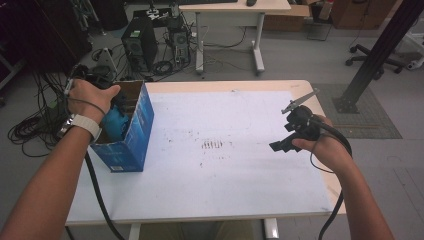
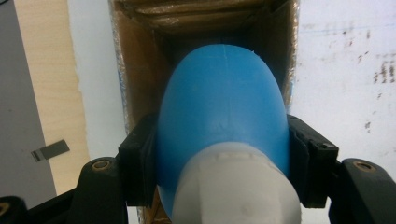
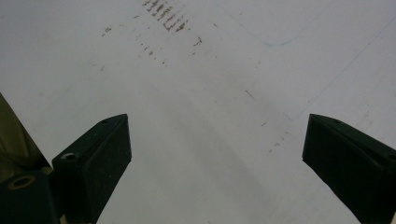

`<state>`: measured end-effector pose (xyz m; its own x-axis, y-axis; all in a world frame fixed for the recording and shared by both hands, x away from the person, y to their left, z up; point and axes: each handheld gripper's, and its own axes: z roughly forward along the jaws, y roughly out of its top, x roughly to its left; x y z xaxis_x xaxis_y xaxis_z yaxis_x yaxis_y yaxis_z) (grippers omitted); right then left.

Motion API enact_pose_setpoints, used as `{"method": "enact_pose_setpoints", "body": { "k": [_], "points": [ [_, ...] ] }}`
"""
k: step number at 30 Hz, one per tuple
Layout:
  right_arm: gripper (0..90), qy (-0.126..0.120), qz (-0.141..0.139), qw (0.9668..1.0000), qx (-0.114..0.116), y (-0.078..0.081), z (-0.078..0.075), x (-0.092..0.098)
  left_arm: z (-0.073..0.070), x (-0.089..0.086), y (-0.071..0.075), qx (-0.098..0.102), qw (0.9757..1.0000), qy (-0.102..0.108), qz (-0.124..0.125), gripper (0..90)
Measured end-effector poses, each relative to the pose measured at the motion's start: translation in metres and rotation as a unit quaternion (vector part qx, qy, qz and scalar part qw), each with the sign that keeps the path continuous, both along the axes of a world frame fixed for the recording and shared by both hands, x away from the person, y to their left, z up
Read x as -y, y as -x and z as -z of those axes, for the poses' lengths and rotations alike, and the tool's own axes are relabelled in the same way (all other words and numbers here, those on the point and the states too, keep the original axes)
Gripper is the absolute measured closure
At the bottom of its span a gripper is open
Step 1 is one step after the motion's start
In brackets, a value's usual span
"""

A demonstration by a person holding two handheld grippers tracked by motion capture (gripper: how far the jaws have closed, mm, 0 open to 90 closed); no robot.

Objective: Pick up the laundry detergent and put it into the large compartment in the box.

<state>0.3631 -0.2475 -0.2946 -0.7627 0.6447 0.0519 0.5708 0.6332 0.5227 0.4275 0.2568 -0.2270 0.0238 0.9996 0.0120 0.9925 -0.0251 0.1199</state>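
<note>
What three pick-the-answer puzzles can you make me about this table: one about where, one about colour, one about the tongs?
1. Where is the blue box?
A. at the table's left edge
B. on the floor
C. under the table

2. What colour is the bottle in the left tongs?
A. red
B. blue with a white part
C. green

3. How are the right tongs?
A. shut on a cup
B. shut on the box
C. open, holding nothing

Answers: 1 A, the high view shows it standing there; 2 B, the left gripper view shows it; 3 C, only bare table lies between the jaws.
</note>
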Motion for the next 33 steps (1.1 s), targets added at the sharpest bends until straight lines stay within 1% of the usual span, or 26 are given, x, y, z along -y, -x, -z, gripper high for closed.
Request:
{"method": "enact_pose_setpoints", "body": {
  "k": [10, 13, 15, 23, 24, 33],
  "points": [
    [8.1, 0.0, 0.003, 1.0, -0.001, 0.0, 0.0, 0.002, 0.016, -0.001, -0.002, -0.005, 1.0, 0.002, 0.002, 37.4],
    [8.2, 0.001, 0.004, 1.0, -0.003, 0.0, 0.001, 0.002, 0.019, 0.0, -0.003, -0.004, 1.0, -0.001, 0.003, 37.4],
    [8.2, 0.001, 0.004, 1.0, -0.003, 0.0, 0.002, 0.002, 0.02, 0.0, -0.003, -0.007, 1.0, -0.004, 0.004, 37.4],
    [8.2, 0.002, 0.005, 1.0, -0.005, -0.001, 0.004, 0.003, 0.031, -0.002, -0.004, -0.008, 1.0, -0.001, 0.004, 37.4],
    [8.2, 0.002, 0.005, 1.0, -0.006, -0.002, 0.004, 0.002, 0.032, -0.003, -0.004, -0.012, 0.9999, -0.001, 0.005, 37.4],
    [8.2, 0.002, 0.004, 1.0, -0.008, -0.002, 0.006, 0.001, 0.039, -0.004, -0.004, -0.012, 0.9999, -0.007, 0.008, 37.4]
  ]
}}
